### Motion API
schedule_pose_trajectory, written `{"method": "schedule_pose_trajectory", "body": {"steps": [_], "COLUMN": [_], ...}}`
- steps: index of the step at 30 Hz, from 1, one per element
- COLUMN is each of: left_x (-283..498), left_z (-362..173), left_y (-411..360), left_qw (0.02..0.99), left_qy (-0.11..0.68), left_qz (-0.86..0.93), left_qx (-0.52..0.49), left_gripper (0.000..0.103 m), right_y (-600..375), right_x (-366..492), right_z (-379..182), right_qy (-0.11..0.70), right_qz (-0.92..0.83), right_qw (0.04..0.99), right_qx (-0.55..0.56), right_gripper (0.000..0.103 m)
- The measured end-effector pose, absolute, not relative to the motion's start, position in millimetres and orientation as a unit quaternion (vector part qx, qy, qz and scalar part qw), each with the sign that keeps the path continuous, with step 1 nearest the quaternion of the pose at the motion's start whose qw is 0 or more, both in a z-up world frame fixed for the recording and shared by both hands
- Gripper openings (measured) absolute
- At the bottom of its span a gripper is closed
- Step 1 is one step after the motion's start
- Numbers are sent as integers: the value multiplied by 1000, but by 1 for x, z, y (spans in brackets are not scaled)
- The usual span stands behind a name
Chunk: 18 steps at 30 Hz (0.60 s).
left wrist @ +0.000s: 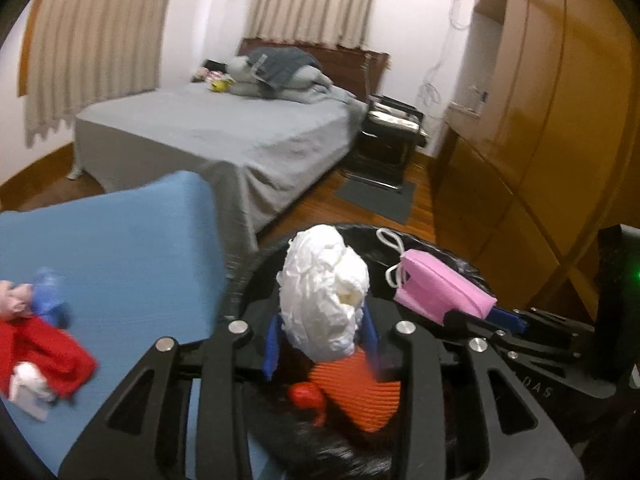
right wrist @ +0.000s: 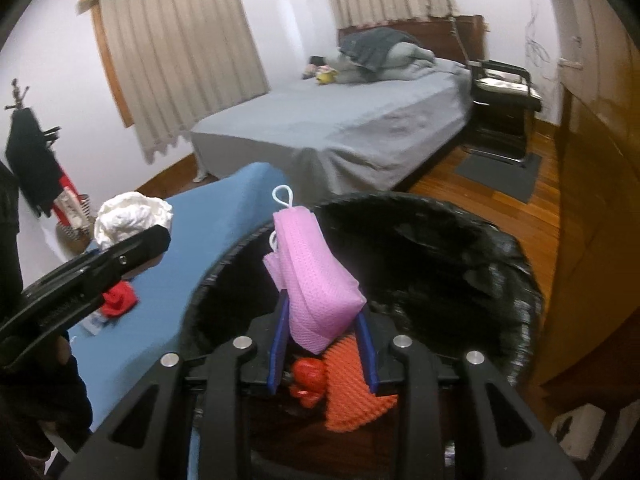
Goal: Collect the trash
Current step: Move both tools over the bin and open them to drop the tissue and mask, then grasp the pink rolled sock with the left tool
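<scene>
White crumpled tissue point(left wrist: 324, 296) pinched in my left gripper point(left wrist: 322, 344), pink face mask point(right wrist: 312, 280) in my right gripper point(right wrist: 324, 354): I should release both squarely over the black-lined bin point(right wrist: 500, 264) at lower centre.

This is a bedroom in a home. A bed point(left wrist: 224, 136) with a grey sheet fills the middle of the room, with a heap of grey bedding point(left wrist: 276, 70) and a small yellow toy point(left wrist: 219, 85) at its dark wooden headboard point(left wrist: 352, 58). Beige curtains point(right wrist: 180, 56) hang over two windows on white walls — one behind the bed, one beside it. Tall wooden wardrobes point(left wrist: 552, 128) line one side above a wood plank floor point(right wrist: 532, 208) with a small grey mat point(left wrist: 378, 198). A black chair point(right wrist: 504, 96) stands by the bed, and a coat stand point(right wrist: 28, 140) with dark clothes stands in a corner.
</scene>
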<state>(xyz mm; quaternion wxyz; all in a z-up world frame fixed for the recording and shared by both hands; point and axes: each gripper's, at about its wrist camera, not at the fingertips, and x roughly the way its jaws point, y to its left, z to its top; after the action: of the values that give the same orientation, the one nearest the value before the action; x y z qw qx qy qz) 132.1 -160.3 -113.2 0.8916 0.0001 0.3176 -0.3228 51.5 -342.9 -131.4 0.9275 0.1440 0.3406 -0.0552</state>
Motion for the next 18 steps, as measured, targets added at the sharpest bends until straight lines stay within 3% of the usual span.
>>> {"method": "schedule_pose_trajectory", "body": {"steps": [4, 9, 11, 15, 18], "left_x": [138, 140, 139, 133, 133], "left_z": [-125, -126, -123, -109, -97], "left_y": [-180, -180, -176, -152, -127], "left_qw": [879, 881, 886, 903, 917], "left_qy": [332, 331, 325, 304, 285], "left_qz": [-341, -338, -331, -305, -278], "left_qx": [-5, -7, -5, 4, 14], "left_gripper": [52, 61, 65, 74, 80], "right_y": [-359, -372, -374, -369, -360], "right_x": [47, 44, 42, 39, 41], "right_z": [-136, -139, -138, -132, -124], "right_qy": [344, 342, 340, 327, 316], "right_qz": [-74, -92, -96, -109, -105], "right_qw": [924, 922, 922, 927, 931], "right_qx": [151, 157, 158, 151, 150], "right_gripper": [39, 49, 58, 90, 96]}}
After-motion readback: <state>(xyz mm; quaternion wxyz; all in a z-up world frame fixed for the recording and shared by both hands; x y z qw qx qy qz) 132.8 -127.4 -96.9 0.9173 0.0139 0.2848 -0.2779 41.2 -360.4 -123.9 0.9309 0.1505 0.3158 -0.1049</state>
